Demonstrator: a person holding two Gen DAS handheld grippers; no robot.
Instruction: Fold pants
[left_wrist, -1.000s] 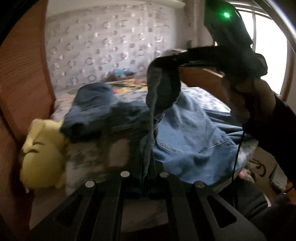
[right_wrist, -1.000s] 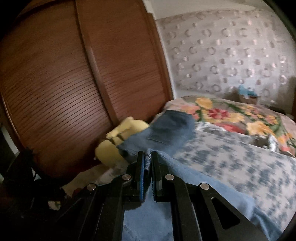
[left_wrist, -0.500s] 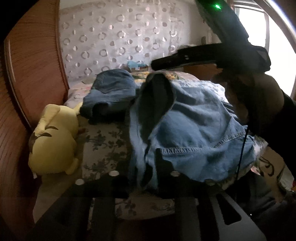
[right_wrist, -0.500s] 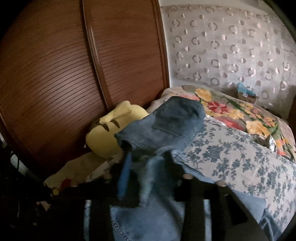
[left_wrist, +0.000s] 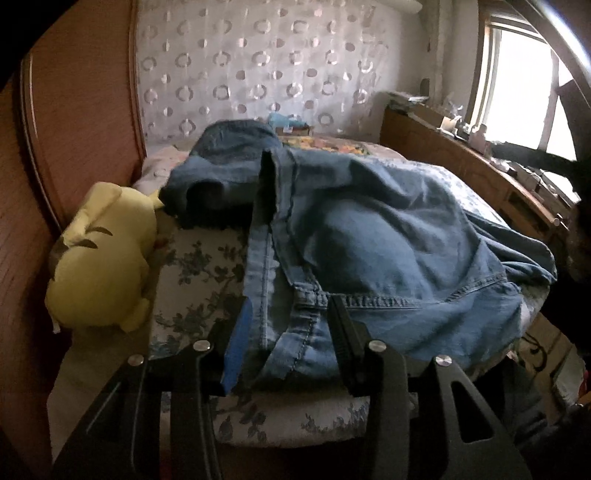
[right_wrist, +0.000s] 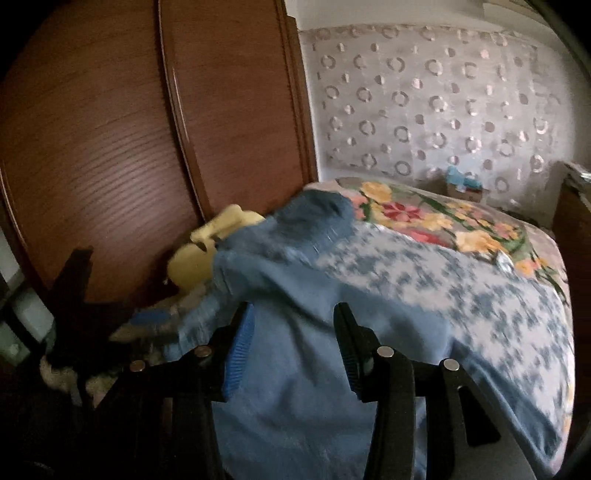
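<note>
The left gripper (left_wrist: 286, 325) is standing with its jaws apart; they have just been opening, and the hem of the light blue denim pants (left_wrist: 369, 236) is lying loose between the fingers, not pinched. The blue ribbed pad (left_wrist: 236, 343) on one finger is sitting just beside the cloth edge. The right gripper (right_wrist: 291, 343) is also spread, having just been opening, and it is hovering over the pale denim with nothing pressed between its pads; this view is blurred, so I cannot tell if a pad is brushing the cloth.

Outward from the fingers, the pants are lying in a puffed, uneven heap on the blue-flowered bedspread (left_wrist: 199, 266), with air trapped under the middle and one seam band running away from the left gripper toward a second, darker folded pair of jeans (left_wrist: 225, 162) behind. A yellow plush toy (left_wrist: 99, 251) is resting beside the bed edge, against the brown wooden wardrobe door (right_wrist: 110, 129).

In my judgement the fold has just been laid down and the step in hand is releasing and tidying. To do this well, both grippers should be drawing back low and straight, so the hem is not dragged along, and then pressing the bulge flat from the middle outward. The edges should be lining up before the next fold, and the darker jeans should be staying untouched.
</note>
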